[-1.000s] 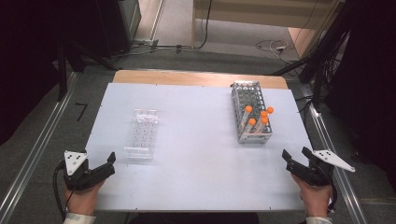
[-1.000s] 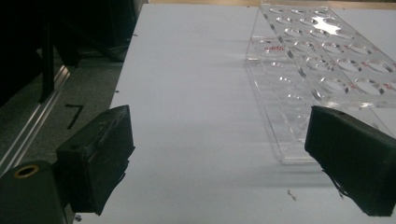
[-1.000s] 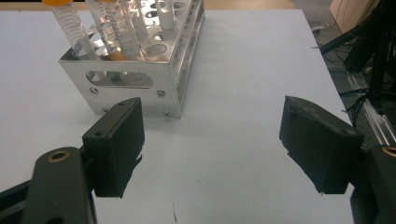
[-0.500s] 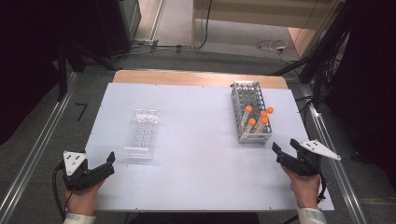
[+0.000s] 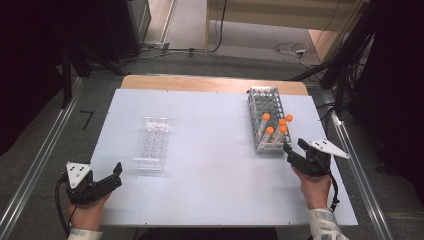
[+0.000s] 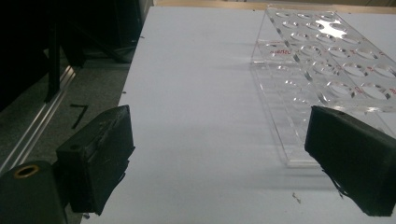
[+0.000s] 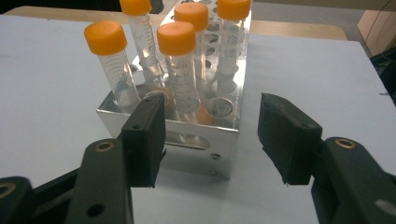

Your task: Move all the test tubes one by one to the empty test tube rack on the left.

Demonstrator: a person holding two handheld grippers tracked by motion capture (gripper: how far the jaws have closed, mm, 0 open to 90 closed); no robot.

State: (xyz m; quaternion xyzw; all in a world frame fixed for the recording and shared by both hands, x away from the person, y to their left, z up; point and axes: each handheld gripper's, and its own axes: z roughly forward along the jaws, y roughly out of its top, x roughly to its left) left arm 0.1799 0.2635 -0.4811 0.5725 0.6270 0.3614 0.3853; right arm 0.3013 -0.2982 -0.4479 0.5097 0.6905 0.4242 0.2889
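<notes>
**White table, two racks, right gripper at the metal one**

White tabletop [image 5: 215, 175] on a wooden base, grey floor and dark equipment around it. Shiny perforated metal tube rack [image 5: 266, 118] sits at the table's right side, holding five clear tubes with orange caps [image 5: 270, 130] upright at its near end. Right gripper [image 5: 295, 152] is just beside the rack's near end, pointing at it; jaws have just been closing, now partly open, nothing between them. Clear acrylic tube rack [image 5: 152, 144] with vacant holes lies left of centre. Left gripper [image 5: 114, 175] rests near its front corner, jaws wide apart, holding nothing.
</notes>
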